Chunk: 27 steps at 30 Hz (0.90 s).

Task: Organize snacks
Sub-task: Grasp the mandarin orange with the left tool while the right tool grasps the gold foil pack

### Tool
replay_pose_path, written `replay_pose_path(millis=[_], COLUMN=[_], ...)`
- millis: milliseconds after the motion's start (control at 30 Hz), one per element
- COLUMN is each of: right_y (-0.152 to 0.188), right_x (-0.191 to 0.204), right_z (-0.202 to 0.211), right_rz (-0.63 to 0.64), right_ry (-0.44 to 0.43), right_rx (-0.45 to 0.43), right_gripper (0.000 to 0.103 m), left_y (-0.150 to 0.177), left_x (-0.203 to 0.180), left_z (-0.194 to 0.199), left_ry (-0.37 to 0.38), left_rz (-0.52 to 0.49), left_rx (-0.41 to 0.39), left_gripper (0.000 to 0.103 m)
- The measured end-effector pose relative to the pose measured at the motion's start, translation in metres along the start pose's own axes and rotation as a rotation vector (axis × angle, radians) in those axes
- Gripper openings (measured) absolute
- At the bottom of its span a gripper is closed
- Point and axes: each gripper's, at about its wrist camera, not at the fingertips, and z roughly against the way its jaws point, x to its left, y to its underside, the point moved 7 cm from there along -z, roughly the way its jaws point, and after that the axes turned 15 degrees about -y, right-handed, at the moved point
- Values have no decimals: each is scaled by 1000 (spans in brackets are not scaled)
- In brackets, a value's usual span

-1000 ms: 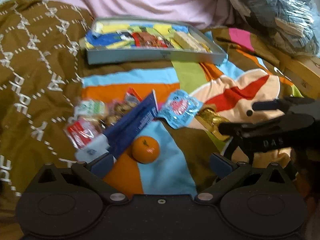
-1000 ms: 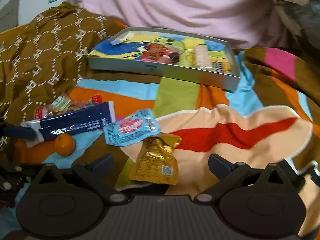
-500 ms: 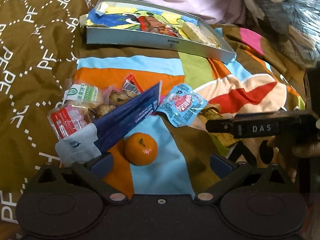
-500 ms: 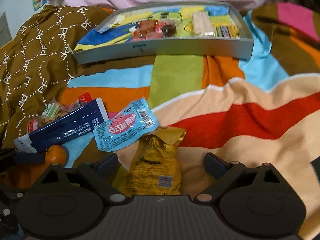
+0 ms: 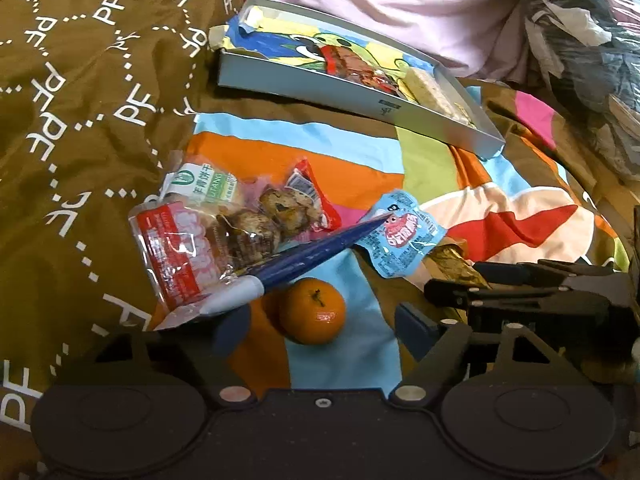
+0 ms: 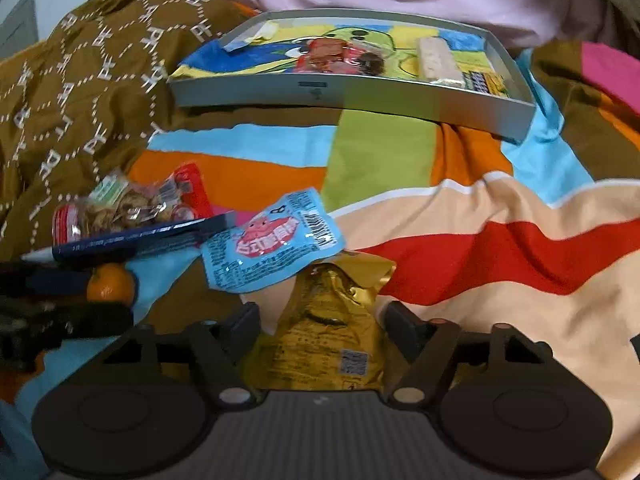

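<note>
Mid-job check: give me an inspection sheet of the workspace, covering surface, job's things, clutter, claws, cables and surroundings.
Surface: striped multicolour bedspread, brown patterned quilt at left.
Job's things: shallow grey box partly filled; small orange mandarin, light-blue sachet, gold foil packet, dark-blue flat pack, clear biscuit bags loose.
Clutter: nothing seen.
Claws: left claw open around mandarin; right claw open, straddling gold packet.
Cables: nothing seen.
Surroundings: pink pillow, plastic-wrapped bundle.

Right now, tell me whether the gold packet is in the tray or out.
Out. The gold packet lies on the striped blanket between the open right gripper fingers, apart from the tray.
</note>
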Motion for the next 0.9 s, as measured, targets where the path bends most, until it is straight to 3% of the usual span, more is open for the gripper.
replay_pose_path(millis=[267, 500, 800, 900], right_y=[1, 2, 6, 7], right_x=[4, 12, 31, 37], right_z=[1, 2, 8, 8], right_rz=[14, 42, 40, 65], right_ry=[20, 22, -83, -81], right_rx=[-5, -8, -5, -1], right_gripper=[59, 55, 53, 55], left_y=[2, 4, 6, 7], left_x=[7, 5, 3, 2], left_z=[0, 0, 0, 0], left_ry=[-46, -32, 3, 5], left_rz=[27, 21, 18, 12], left_rx=[-15, -18, -17, -17], left_gripper=[52, 40, 39, 38])
